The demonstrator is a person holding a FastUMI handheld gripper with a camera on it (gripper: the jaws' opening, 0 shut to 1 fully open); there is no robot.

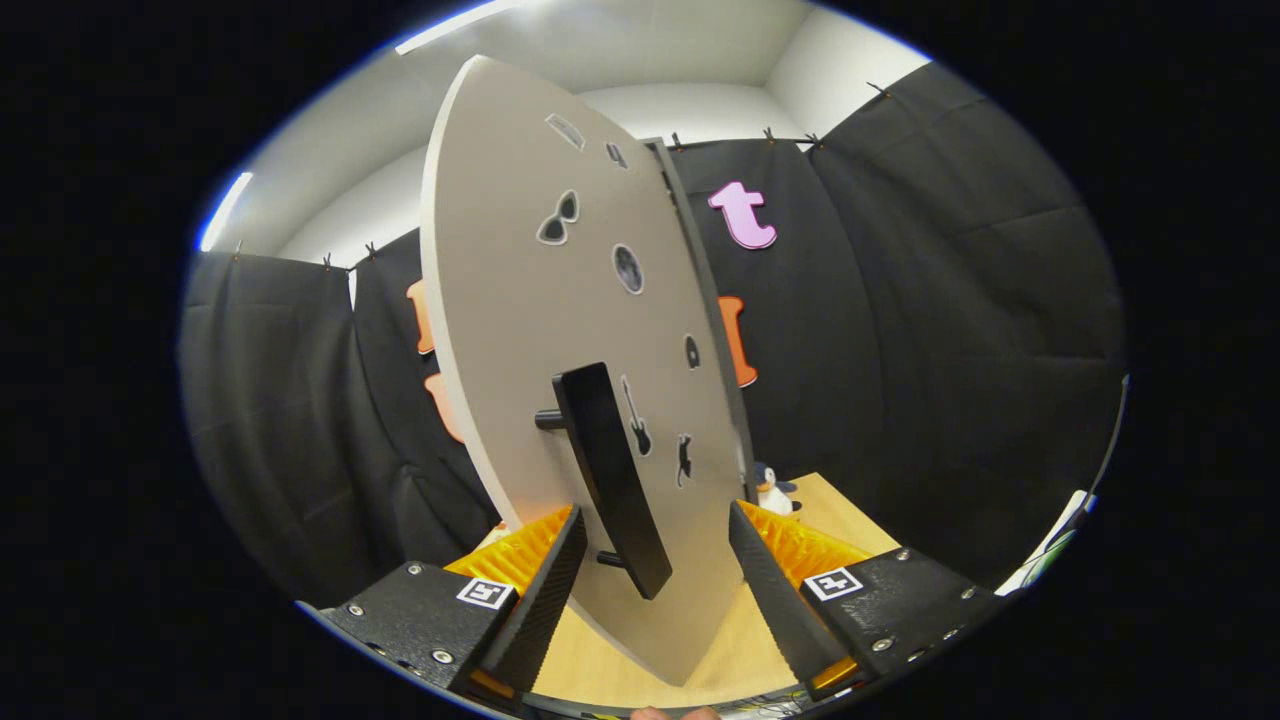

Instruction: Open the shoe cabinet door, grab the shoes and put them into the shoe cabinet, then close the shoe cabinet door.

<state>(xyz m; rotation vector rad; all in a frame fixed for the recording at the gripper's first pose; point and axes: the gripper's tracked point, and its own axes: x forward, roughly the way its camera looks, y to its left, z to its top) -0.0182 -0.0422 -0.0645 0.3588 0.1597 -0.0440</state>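
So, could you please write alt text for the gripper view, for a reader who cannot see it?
The open tool straddles the black handle of a grey cabinet door, fingers on either side without pressing it. A small penguin toy sits on the wooden table beyond.

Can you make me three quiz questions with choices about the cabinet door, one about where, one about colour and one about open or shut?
1. Where is the black bar handle of the grey cabinet door with small cut-out shapes?
A. between the fingers of the gripper
B. far beyond the fingers
C. lying on the light wooden tabletop

2. What colour is the handle?
A. white
B. black
C. pink

3. How do the gripper's fingers stand?
A. pressed shut on the handle
B. spread apart, touching neither side of the handle
C. shut on a shoe

Answers:
1 A: the bar's lower end sits in the gap between the two fingers.
2 B: the bar shows dark black against the grey door.
3 B: there is a clear gap between each finger and the handle.
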